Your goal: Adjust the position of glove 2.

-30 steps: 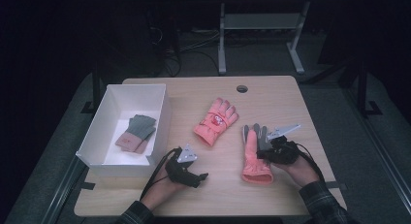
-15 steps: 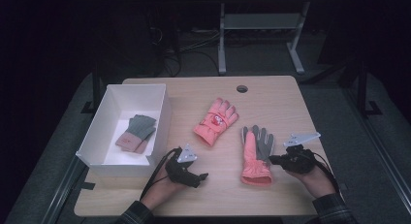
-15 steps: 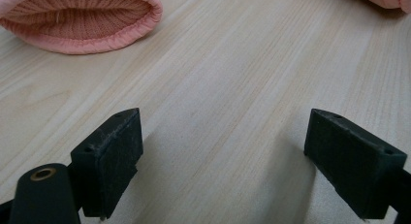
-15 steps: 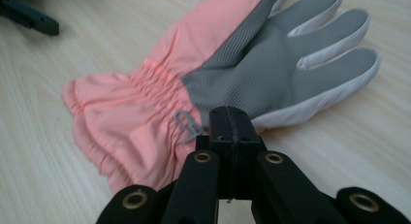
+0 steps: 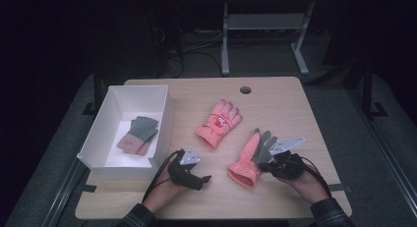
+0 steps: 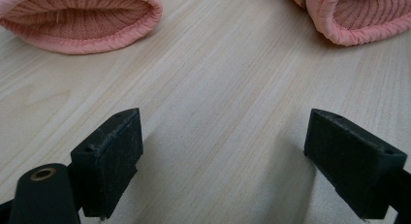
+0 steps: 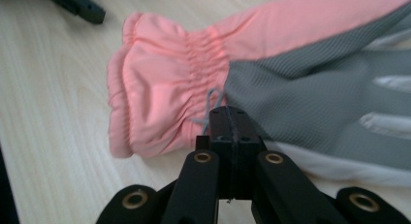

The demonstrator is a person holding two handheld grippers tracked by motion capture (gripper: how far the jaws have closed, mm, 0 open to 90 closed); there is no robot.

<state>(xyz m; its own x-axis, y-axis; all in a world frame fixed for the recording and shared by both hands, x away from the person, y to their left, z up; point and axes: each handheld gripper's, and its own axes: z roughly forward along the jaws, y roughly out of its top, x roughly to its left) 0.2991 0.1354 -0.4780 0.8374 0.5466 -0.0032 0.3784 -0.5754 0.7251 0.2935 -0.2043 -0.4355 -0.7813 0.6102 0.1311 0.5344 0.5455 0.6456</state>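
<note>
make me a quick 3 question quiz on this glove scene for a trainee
1. True or false: the left gripper is open over bare table.
2. What lies in the white box? A) a pink-cuffed grey glove B) scissors C) nothing
3. Which side of the glove by the right gripper faces up?

Key
1. True, jaws wide apart, nothing between them.
2. A, the knit glove.
3. The grey palm side; the other pink glove shows its back.
</note>
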